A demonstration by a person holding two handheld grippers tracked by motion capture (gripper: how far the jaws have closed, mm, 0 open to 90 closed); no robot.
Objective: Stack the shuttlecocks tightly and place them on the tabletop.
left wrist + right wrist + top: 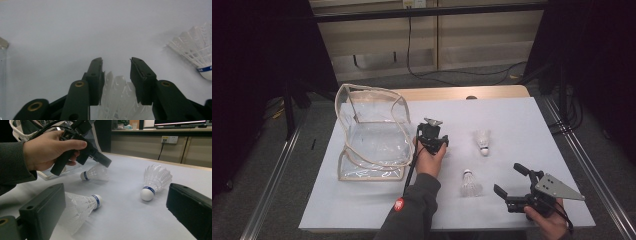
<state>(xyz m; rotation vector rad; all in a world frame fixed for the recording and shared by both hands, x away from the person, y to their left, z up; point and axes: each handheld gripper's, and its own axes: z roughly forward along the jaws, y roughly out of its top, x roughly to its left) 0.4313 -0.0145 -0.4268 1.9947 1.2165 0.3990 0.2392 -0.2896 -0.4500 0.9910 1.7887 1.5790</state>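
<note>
Three white shuttlecocks with blue-banded cork heads lie on the white table sheet (512, 115). My left gripper (435, 142) points down beside the clear bag. Its jaws (116, 62) sit on either side of one shuttlecock's feather skirt (117, 100), and the pads touch the feathers. In the right gripper view that shuttlecock (93, 173) rests on the sheet under the left gripper (103, 162). A second shuttlecock (482, 141) lies to the right of it. The third (470, 184) lies nearer me, just left of my right gripper (508, 178). The right gripper (116, 207) stands wide open with nothing held.
A clear plastic bag with beige trim (372, 135) stands open on the left part of the table, close to the left hand. The wooden table edge (462, 92) runs along the back. Metal rails flank both sides of the table.
</note>
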